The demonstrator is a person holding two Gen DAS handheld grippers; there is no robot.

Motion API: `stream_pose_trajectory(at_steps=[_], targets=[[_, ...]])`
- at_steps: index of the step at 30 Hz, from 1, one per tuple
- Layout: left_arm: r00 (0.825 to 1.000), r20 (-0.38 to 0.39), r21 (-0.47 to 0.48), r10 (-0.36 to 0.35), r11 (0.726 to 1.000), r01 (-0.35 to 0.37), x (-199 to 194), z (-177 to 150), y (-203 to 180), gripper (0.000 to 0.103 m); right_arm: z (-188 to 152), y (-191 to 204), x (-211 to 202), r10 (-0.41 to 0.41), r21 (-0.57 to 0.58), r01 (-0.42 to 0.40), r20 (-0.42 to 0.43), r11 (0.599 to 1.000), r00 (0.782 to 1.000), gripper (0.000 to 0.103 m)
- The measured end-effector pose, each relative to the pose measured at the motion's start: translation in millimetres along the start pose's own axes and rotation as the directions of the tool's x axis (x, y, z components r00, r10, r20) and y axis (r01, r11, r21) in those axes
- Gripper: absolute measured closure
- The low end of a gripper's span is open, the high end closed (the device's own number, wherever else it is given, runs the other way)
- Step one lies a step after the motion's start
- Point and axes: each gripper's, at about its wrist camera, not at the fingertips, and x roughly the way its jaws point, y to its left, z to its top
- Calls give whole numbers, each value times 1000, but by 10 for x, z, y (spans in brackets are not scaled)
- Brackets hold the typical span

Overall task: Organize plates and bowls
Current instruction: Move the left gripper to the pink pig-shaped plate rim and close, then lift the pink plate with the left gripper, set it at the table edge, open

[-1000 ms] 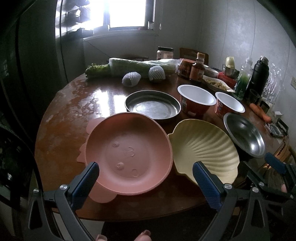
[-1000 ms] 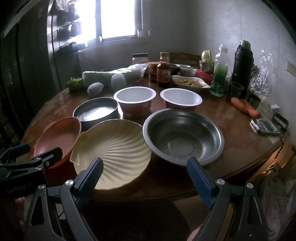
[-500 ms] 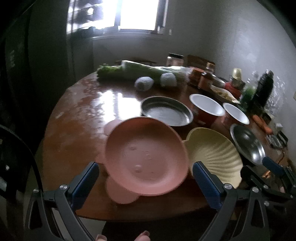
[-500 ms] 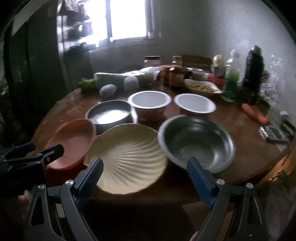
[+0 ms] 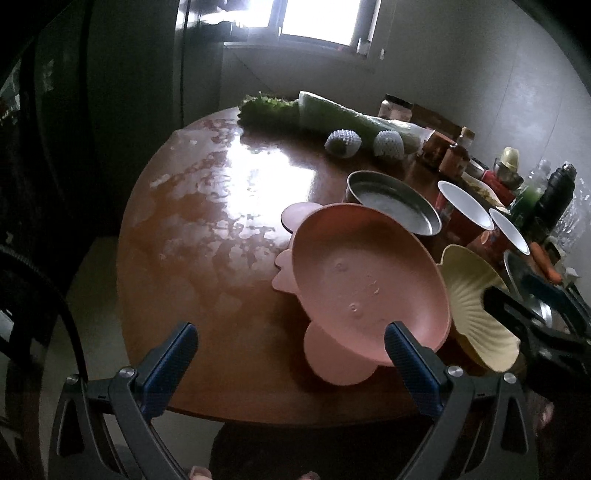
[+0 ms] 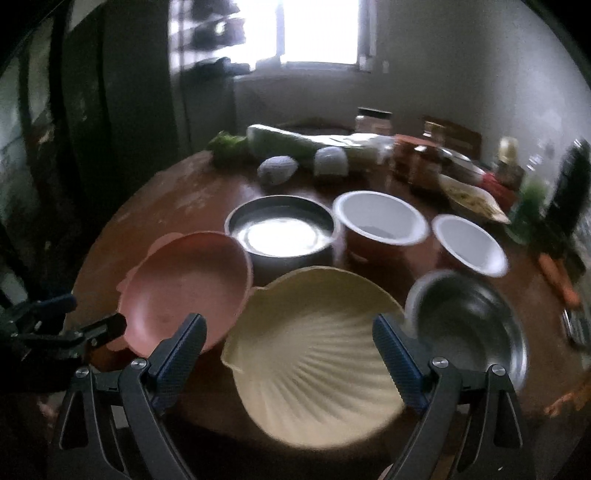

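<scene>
Seemingly empty hand-held grippers (image 5: 288,352) (image 6: 290,345) (both agape).

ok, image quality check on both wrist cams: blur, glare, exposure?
Left wrist: mostly sharp; window blown out, strong glare on the table, corners dark. Right wrist: motion-blurred, worst on the steel bowl and right-hand bottles; white glare inside the metal pan.

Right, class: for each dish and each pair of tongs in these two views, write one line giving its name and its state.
Pink plate: empty, upright on the table.
Yellow shell plate: empty, beside the pink plate.
Steel bowl: empty, blurred.
Round metal tin: upright, empty.
Two white-lined bowls: upright, look empty.
Left tongs: open, holding nothing.
Right tongs: open, holding nothing.
</scene>
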Motion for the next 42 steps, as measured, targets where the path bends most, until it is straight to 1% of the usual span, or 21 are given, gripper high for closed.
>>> stream_pose_trajectory(at_steps=[3,5,6,8,10,12,14,16,17,19,20,21,22,23,25,26,28,30,32,37,42], targets=[[1000,-6,0,-13,1000,13,52,3,-6,1,102,135,149,-19,-91,19,2,996,1000,12],[1000,-11,1,-14,1000,14,77,-2,-3,1,153,178,237,-1,-120,1,0,993,1000,12],[1000,-17,2,-19,1000,19,100,-4,-8,1,195,196,307,21,-124,-23,-13,992,1000,15],[1000,-27,6,-16,1000,16,142,4,-20,2,242,210,412,36,-120,-41,-39,992,999,21],[999,-35,11,-13,1000,13,176,7,-28,2,290,241,531,53,-130,-61,-62,990,997,32],[999,-40,15,-9,1000,10,202,14,-33,2,321,279,652,51,-149,-64,-90,987,995,39],[999,-46,14,-9,1000,9,227,23,-31,2,326,311,727,54,-158,-71,-106,985,993,44],[999,-52,13,-13,1000,14,257,39,-38,3,323,323,782,65,-155,-85,-126,984,990,56],[999,-53,13,-11,1000,12,272,45,-42,4,329,324,802,67,-152,-86,-124,985,990,59],[998,-57,13,-12,1000,13,296,48,-42,12,343,327,852,70,-149,-90,-131,985,989,65],[998,-57,13,-11,1000,12,306,51,-42,13,347,326,867,68,-151,-88,-133,984,989,67],[999,-50,19,-3,1000,4,307,55,-51,22,353,326,884,66,-156,-87,-133,984,989,68],[999,-43,25,4,1000,-3,304,62,-56,33,356,329,899,68,-160,-89,-134,983,989,70],[999,-40,28,7,1000,-6,305,67,-62,38,358,329,916,71,-163,-93,-137,982,988,72],[999,-36,31,3,1000,-2,309,84,-66,53,355,322,950,75,-163,-99,-146,982,986,79],[999,-36,33,-2,999,4,311,91,-68,57,355,328,958,74,-166,-98,-145,981,987,81],[999,-37,35,-10,999,11,322,106,-68,72,356,341,961,85,-163,-109,-147,981,985,82],[999,-42,30,-20,999,21,335,132,-43,79,364,362,951,107,-154,-129,-148,980,983,83],[999,-40,25,-8,1000,9,344,161,-9,80,375,392,943,126,-145,-148,-152,978,980,83],[999,-32,-2,12,1000,-12,378,241,138,80,409,486,976,139,-114,-159,-163,981,977,83],[998,-14,-15,54,998,-55,428,403,304,80,460,596,1032,153,-87,-169,-167,982,974,83]])
